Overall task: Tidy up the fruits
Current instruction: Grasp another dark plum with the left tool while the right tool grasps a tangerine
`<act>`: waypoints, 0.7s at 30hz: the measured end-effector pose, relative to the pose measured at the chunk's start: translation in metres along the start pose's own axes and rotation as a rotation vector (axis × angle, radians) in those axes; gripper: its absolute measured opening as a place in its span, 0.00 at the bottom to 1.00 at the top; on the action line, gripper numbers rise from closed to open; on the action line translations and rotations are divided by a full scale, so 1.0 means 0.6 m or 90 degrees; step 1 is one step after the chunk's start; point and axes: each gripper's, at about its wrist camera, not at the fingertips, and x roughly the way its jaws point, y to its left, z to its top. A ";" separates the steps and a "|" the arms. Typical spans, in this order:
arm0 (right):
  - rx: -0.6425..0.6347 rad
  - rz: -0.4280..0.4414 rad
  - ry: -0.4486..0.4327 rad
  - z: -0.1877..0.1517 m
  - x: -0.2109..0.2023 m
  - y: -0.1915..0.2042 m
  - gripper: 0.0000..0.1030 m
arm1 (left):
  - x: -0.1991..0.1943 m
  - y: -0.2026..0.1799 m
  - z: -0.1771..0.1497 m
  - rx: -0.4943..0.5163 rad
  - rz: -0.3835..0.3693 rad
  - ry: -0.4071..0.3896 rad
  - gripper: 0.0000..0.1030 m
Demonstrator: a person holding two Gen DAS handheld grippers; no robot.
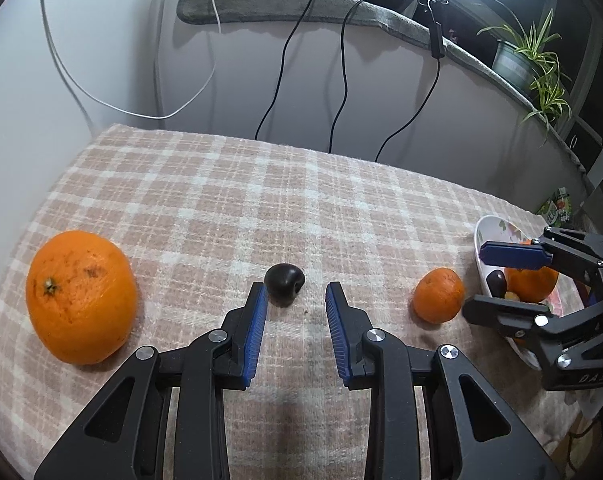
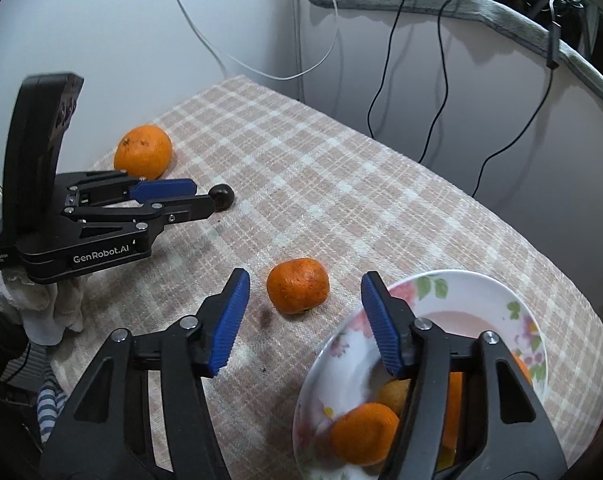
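Note:
A dark plum (image 1: 284,289) lies on the checked cloth just ahead of my open left gripper (image 1: 296,295), nearer its left fingertip; it also shows in the right wrist view (image 2: 223,197). A large orange (image 1: 80,295) sits to the left, also seen in the right wrist view (image 2: 143,151). A small mandarin (image 1: 438,294) lies to the right, ahead of my open, empty right gripper (image 2: 305,285), also in the right wrist view (image 2: 298,286). A floral bowl (image 2: 477,292) at the right holds oranges (image 2: 364,434) and a dark fruit (image 1: 496,282). The right gripper (image 1: 475,278) also shows in the left wrist view.
The checked cloth (image 1: 237,200) covers the table. Black and white cables (image 1: 343,80) hang down the wall behind. A potted plant (image 1: 529,60) stands on the grey-topped ledge at the back right. A crumpled cloth (image 2: 45,308) hangs at the table's left edge.

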 end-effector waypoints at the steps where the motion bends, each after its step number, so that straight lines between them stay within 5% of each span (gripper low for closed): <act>1: -0.004 0.000 0.004 0.002 0.004 0.002 0.55 | 0.002 0.000 0.000 0.001 0.001 0.001 0.28; 17: -0.080 -0.024 0.083 0.011 0.060 0.028 0.41 | 0.036 0.007 0.002 -0.002 0.016 0.030 0.28; 21: -0.085 -0.030 0.080 0.011 0.062 0.031 0.41 | 0.036 0.010 0.004 -0.004 0.013 0.028 0.21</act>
